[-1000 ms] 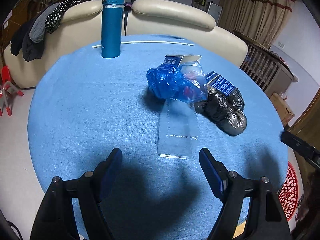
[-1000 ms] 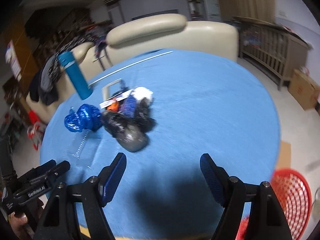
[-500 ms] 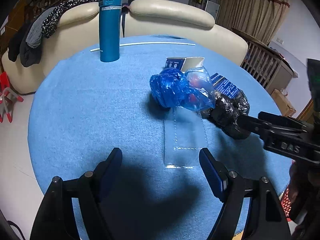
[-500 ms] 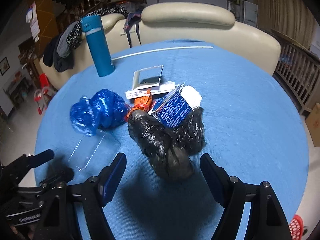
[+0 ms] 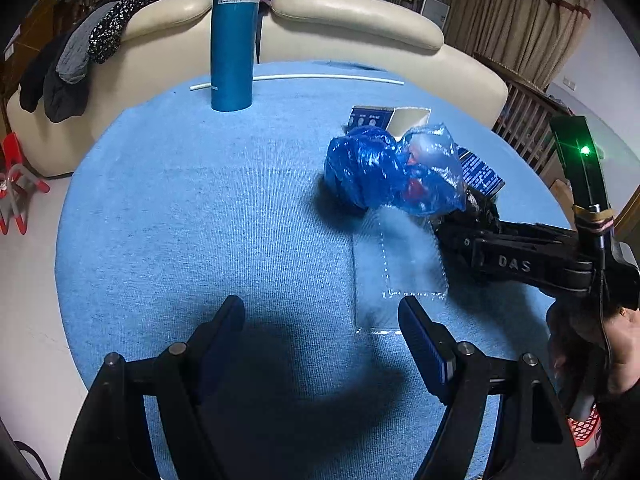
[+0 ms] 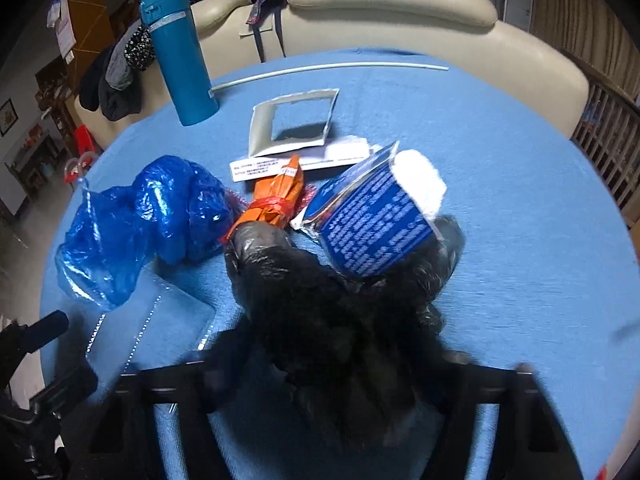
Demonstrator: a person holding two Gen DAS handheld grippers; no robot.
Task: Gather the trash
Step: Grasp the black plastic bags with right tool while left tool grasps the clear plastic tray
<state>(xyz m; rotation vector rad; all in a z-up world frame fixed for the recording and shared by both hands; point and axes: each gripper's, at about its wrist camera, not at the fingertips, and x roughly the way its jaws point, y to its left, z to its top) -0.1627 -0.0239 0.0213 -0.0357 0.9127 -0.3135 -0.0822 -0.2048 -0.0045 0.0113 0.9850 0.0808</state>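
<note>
The left wrist camera looks steeply down across the round blue table (image 5: 192, 208) from its near edge, toward the sofa (image 5: 352, 20) beyond the far edge. The right wrist camera faces the same way but sits much closer, right over the black bag (image 6: 320, 300). Both views share the blue bag (image 5: 372, 168) (image 6: 160, 216), the clear sleeve (image 5: 400, 272) (image 6: 160, 332) and the flask (image 5: 232, 40) (image 6: 180, 60).

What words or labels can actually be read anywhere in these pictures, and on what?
"DAS": white letters on the right gripper, seen from the left wrist.
Blue packet: white print, too blurred to read.
White slip: too small.
Teal flask label: too small.
</note>
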